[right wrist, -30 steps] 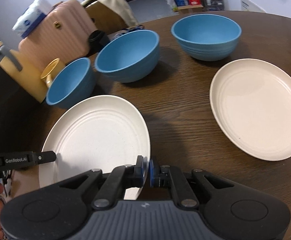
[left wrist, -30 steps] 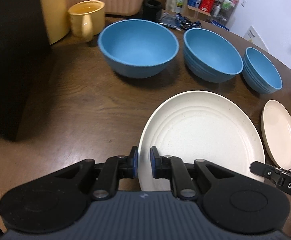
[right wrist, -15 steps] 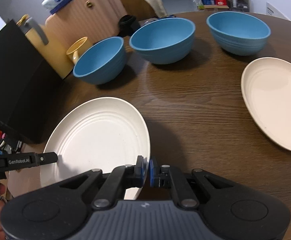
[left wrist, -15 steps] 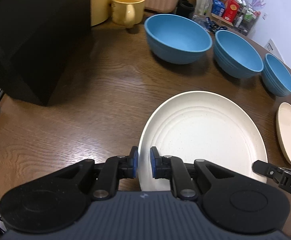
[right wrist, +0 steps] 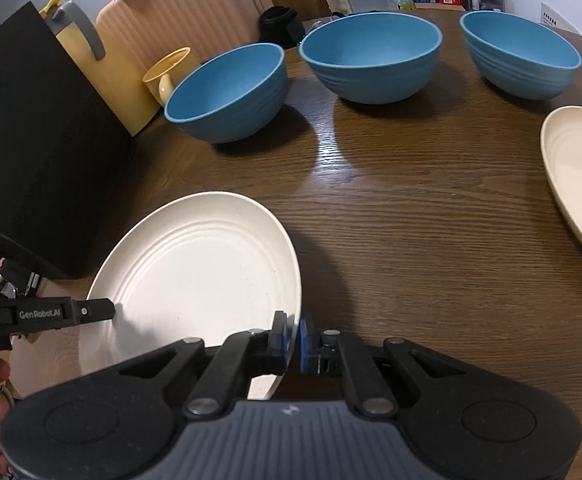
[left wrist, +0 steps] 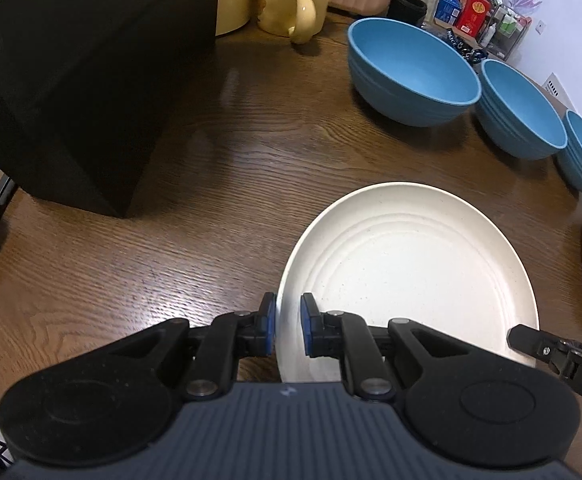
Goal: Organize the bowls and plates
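Cream-white, the big plate hangs above the wooden table, its rim pinched by both the left gripper and right gripper (mid-carry, seemingly), so next comes a level set-down.

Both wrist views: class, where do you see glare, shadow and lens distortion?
Left wrist view: glare streaks on the table before the mug; frame corners vignetted. Right wrist view: bright sheen between the blue bowls; the white plate shades the wood; edges curve.
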`<state>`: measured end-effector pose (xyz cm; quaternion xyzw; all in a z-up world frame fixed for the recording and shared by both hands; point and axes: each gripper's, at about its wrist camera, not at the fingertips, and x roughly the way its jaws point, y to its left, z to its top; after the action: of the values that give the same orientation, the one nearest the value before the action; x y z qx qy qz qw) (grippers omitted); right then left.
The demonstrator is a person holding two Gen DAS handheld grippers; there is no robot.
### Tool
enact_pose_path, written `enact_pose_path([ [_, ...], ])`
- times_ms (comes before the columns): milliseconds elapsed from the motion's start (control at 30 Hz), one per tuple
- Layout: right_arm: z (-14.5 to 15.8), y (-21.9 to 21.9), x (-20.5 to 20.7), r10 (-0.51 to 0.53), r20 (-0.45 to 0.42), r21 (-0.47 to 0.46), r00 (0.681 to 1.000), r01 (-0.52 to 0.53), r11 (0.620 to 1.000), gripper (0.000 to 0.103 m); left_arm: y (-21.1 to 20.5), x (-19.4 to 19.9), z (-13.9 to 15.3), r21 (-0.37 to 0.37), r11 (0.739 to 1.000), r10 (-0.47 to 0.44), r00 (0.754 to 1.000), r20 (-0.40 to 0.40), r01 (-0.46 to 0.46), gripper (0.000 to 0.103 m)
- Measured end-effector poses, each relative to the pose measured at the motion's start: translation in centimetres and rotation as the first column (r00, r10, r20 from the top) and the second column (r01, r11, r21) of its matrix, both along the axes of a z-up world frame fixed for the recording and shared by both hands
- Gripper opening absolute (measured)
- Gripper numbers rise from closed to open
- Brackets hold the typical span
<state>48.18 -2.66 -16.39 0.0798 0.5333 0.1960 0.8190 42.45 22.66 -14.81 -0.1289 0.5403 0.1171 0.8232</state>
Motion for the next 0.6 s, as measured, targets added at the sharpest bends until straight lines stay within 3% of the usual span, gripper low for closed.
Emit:
enact_pose_path([
  [600, -1.3, 2.5, 0.0, -0.025, 0.01, -0.054, 1.0, 0.025, 0.998, 0.006, 1.6, 1.2, -2.4, 0.005, 0.997, -0.071, 0.997, -0.021, 0.071, 0.013],
])
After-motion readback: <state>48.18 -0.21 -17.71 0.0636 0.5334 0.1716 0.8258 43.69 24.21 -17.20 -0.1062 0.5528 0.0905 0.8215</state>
